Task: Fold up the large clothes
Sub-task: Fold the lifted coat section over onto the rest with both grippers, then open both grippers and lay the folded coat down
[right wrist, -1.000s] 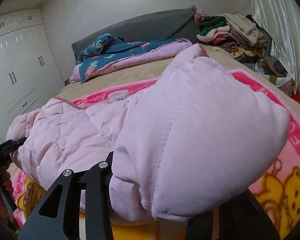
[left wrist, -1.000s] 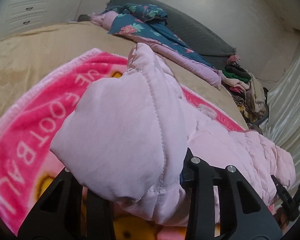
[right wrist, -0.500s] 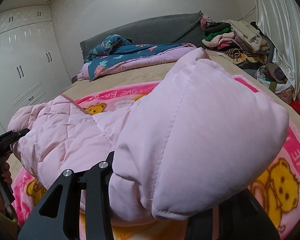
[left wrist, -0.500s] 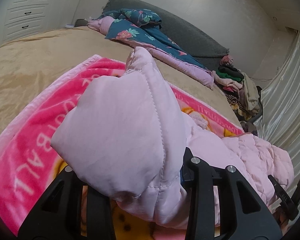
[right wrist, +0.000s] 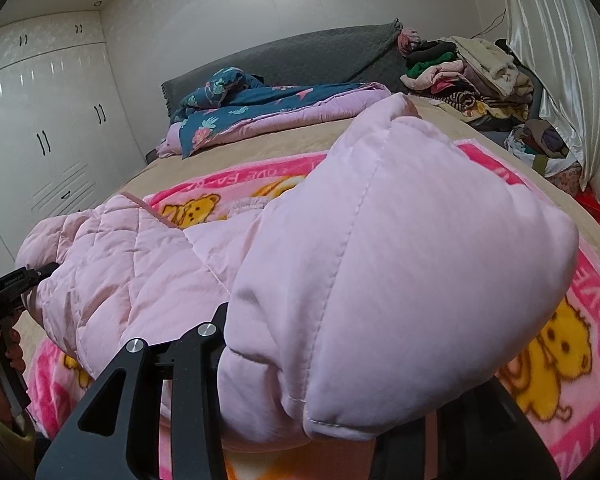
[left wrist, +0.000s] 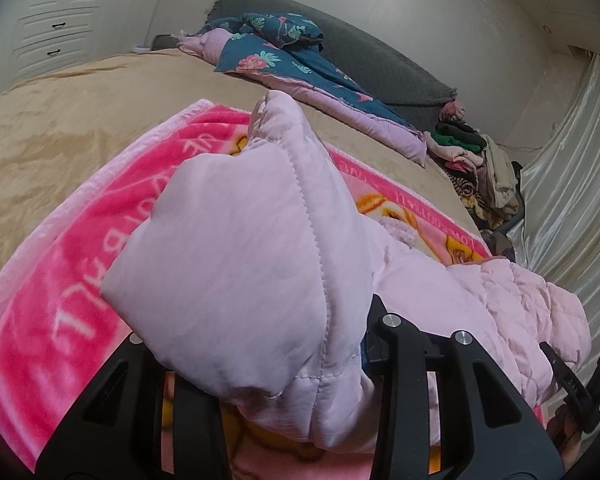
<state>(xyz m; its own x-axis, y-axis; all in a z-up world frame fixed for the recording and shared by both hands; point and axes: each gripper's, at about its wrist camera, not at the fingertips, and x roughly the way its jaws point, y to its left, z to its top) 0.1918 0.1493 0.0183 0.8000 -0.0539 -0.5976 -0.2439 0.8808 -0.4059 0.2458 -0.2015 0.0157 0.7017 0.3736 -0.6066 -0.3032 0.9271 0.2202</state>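
**Pink jacket pinched at both ends, raised over the bed**

The left gripper [left wrist: 276, 380] has its fingers narrowed onto a puffy fold of the pink quilted jacket [left wrist: 240, 264] — the padding bulges up and forward between them. The right gripper [right wrist: 332, 392] pinches another padded fold of the same jacket likewise. Between the two, the jacket sags above the pink bear-print blanket [right wrist: 556, 352], which lies across the near edge of the tan-covered bed [left wrist: 80, 120].

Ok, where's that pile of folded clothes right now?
The pile of folded clothes sits at the bed's far right corner in the right wrist view, beside the grey headboard and the shiny cream curtain.
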